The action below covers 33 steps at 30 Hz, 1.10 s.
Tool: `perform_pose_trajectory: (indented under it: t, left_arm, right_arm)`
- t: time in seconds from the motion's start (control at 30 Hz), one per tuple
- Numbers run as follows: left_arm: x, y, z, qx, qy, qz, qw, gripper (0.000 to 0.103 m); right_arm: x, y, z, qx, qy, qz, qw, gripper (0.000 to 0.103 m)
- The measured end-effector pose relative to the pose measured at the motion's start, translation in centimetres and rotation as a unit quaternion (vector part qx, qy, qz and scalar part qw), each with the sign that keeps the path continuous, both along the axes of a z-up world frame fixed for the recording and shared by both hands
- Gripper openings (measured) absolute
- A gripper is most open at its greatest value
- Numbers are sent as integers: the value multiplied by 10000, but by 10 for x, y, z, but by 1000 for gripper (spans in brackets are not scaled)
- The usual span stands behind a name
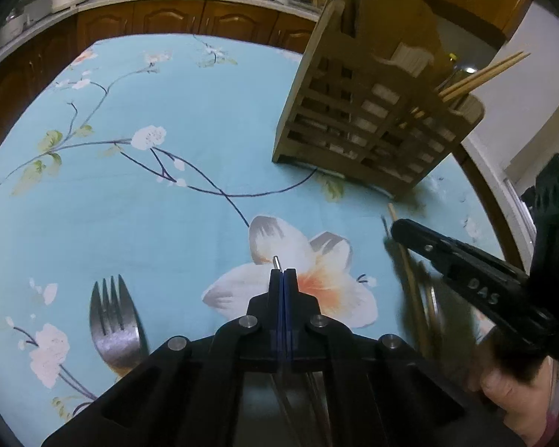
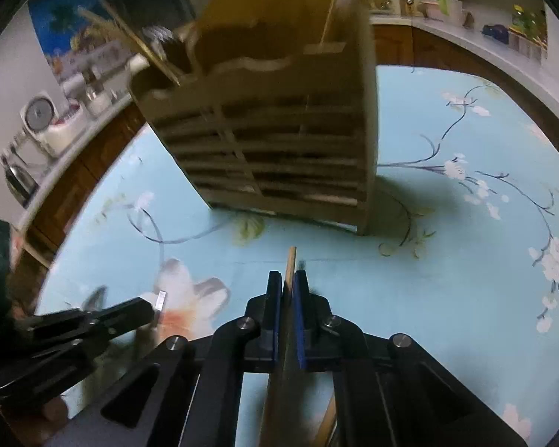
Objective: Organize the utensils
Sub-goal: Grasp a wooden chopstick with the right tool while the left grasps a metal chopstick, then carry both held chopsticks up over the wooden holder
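Ahead of both hand-held grippers, the counter carries a slatted wooden utensil holder. Nearer, the right hand-held gripper clamps a wooden chopstick, while the left hand-held gripper is clenched on a thin metal handle. Left of it lies a fork.

- Our right tongs grip a pale wooden chopstick.
- A slatted wooden utensil holder stands ahead on the floral blue table.
- Our left tongs clamp a metal handle tip.
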<state>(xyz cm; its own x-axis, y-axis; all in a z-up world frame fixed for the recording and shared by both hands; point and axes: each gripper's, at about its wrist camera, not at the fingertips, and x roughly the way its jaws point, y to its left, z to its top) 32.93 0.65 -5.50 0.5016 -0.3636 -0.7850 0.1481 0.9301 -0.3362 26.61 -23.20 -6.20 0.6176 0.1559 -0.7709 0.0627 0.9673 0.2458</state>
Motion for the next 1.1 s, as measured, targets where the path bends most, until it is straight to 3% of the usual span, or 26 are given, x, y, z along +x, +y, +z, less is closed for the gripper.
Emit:
perform_pose_trajectory:
  t: [0.17,0.4,0.53,0.73,0.83,0.87,1.1]
  left_arm:
    - [-11,2,15,-7,-171,-78,9998,0]
    - [-16,1,5,352,181,-92,9992,3]
    - [-23,6,0,476,248,102,9985,25]
    - [-31,-3,0,814,130,-34,9966,23]
    - [-35,-12,-1,1109,-29,-186,9936,7]
    - [-36,-14,-1,1159,-98,-234,9929,6]
    - [-44,-2,11,729,-266,-148,9969,2]
  right_arm:
    - [-22,-9,26,241,-343,-54,9991,6]
    - [-36,-3,41,279,-544,0,9981,6]
    - [-41,-2,44,337,-585,-34,9977,6]
    - [-45,-1,42,403,-585,-59,9975,6]
    - [-47,-2,44,430,-610,-78,9972,6]
    - [-48,-3,44,444,-624,-85,9970,6]
    - [-56,-4,53,461,-745,-107,9961,6]
